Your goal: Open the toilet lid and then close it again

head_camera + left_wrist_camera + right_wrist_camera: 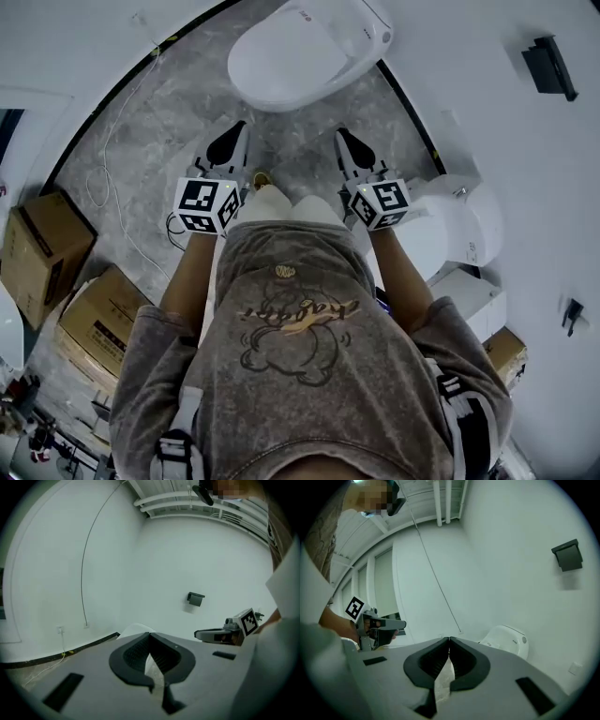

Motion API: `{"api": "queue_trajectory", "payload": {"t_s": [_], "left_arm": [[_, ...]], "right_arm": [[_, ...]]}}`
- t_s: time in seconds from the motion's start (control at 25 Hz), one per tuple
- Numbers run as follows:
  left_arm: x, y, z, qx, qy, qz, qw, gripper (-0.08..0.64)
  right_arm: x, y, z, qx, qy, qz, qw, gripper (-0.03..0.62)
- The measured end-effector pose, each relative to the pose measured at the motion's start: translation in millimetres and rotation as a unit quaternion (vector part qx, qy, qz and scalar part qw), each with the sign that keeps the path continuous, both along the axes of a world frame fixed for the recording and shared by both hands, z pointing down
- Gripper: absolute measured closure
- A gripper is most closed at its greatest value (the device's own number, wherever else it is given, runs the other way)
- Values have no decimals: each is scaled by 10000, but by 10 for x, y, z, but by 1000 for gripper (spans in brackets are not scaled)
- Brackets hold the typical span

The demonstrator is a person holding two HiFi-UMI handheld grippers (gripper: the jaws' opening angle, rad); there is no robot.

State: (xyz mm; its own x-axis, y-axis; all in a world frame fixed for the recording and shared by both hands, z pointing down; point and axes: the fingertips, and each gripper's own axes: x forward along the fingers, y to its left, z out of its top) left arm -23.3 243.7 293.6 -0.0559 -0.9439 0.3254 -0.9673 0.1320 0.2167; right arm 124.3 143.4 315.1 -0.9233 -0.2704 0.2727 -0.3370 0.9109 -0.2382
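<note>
A white toilet [300, 52] stands at the top of the head view with its lid down. Both grippers are held side by side in front of it, short of its front edge and touching nothing. My left gripper [230, 142] is shut and empty, its jaw tips meeting [150, 633]. My right gripper [349, 145] is likewise shut with nothing in it [449, 639]. The toilet [506, 640] shows to the right beyond the jaws in the right gripper view, and only its top edge [136, 627] peeks over the jaws in the left gripper view. Each gripper view catches the other gripper [198, 633] [403, 624].
Cardboard boxes [42, 246] [98, 314] sit on the grey floor at the left, with a white cable [106, 159] trailing near them. A white unit [459, 225] stands close on the right. A black fixture [548, 66] hangs on the wall by the toilet.
</note>
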Motion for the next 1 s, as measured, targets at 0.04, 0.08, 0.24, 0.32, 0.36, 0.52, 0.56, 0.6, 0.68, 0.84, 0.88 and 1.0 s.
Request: {"api": "queue_trajectory", "payload": {"t_s": [0.04,0.08,0.24,0.32,0.36,0.52,0.56,0.6,0.68,0.84,0.88,1.0], "left_arm": [[-82,-78,42,-39,-5,61,10000,551],[-152,-152,88,-70,5,102,9999,551],[-344,-404,347,-154,131,155,9997,551],[-422,-537,531,-196,198,174,9995,551],[-465,-615,639,-216,219,181,9994,551],[-640,-868,1148,-326,305,89,9990,551],[-680,-910,1293,-366,307,75,9988,551],[-719,-951,1446,-414,305,70,9987,551],[-795,-1022,1767,-518,333,45,9981,551],[-932,-1110,2399,-700,399,-44,9967,551],[-962,-1122,2549,-733,398,-41,9965,551],[-1017,-1144,3025,-840,438,-18,9955,551]], "right_arm": [[-75,-76,36,-14,-1,40,10000,565],[-143,-145,79,-37,6,70,10000,565],[-375,-363,342,-175,94,158,9997,565],[-489,-448,517,-250,122,166,9995,565],[-550,-495,619,-277,140,159,9994,565],[-790,-652,1143,-367,333,39,9988,565],[-848,-684,1299,-401,392,8,9984,565],[-903,-718,1461,-438,447,-15,9980,565],[-995,-788,1783,-507,540,-59,9972,565],[-1126,-908,2443,-606,720,-160,9954,565],[-1150,-928,2610,-638,756,-151,9950,565],[-1207,-934,3104,-720,889,-145,9933,565]]}}
